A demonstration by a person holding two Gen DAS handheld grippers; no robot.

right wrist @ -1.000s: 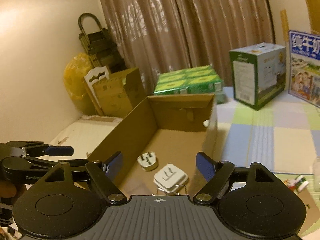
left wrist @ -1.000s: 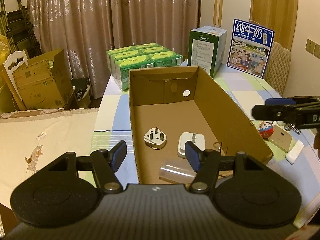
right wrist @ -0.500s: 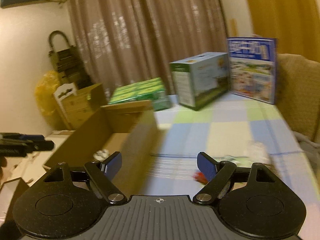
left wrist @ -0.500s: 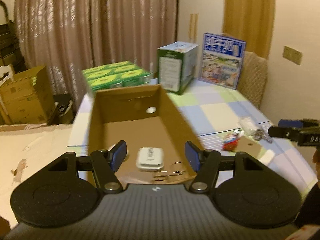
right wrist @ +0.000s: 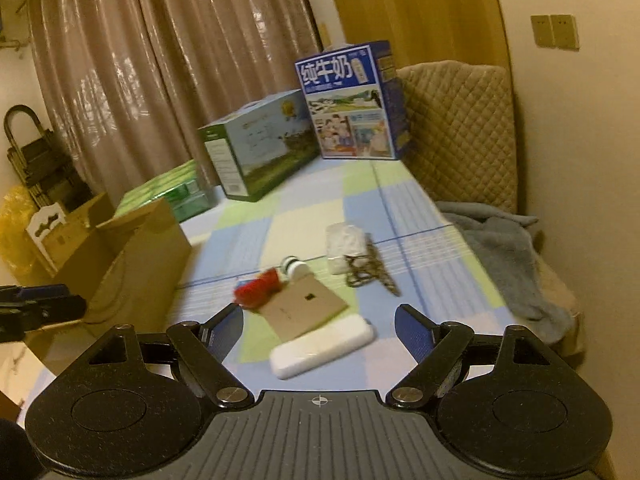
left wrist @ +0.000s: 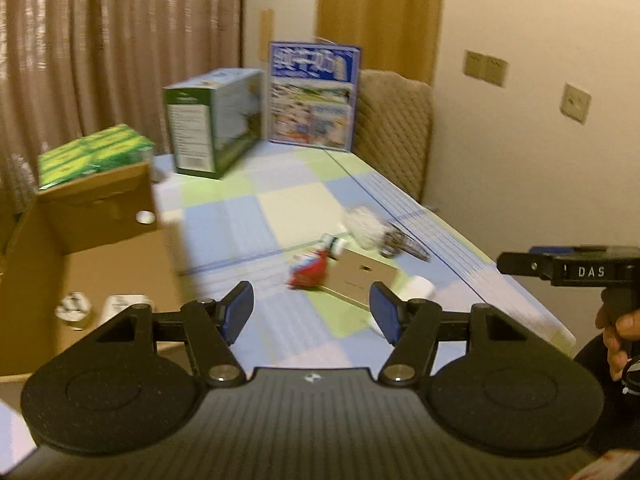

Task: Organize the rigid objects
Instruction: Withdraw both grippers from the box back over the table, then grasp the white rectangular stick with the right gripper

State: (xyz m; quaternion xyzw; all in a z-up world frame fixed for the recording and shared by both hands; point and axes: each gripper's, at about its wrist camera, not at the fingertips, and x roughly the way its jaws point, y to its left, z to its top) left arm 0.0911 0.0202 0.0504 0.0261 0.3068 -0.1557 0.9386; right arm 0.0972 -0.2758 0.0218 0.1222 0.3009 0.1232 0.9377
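An open cardboard box (left wrist: 92, 216) (right wrist: 136, 248) stands at the table's left, with two white plugs (left wrist: 74, 306) on its floor. Loose items lie on the checked cloth: a white power bank (right wrist: 322, 350), a tan switch plate (right wrist: 306, 306) (left wrist: 360, 276), a red toy (right wrist: 258, 290) (left wrist: 310, 272), a small white cap (right wrist: 294, 268), a clear plastic piece (right wrist: 344, 246) and scissors (right wrist: 370, 270). My right gripper (right wrist: 319, 330) is open and empty just above the power bank. My left gripper (left wrist: 311, 310) is open and empty, near the red toy.
A green-and-white carton (right wrist: 256, 148), a blue milk carton (right wrist: 350, 100) and green packs (left wrist: 94, 154) stand at the table's far end. A quilted chair (right wrist: 456, 132) with a grey cloth (right wrist: 504, 256) sits at the right. Curtains hang behind.
Both grippers have swung right, away from over the box toward the loose items on the cloth. Both stay open and empty.
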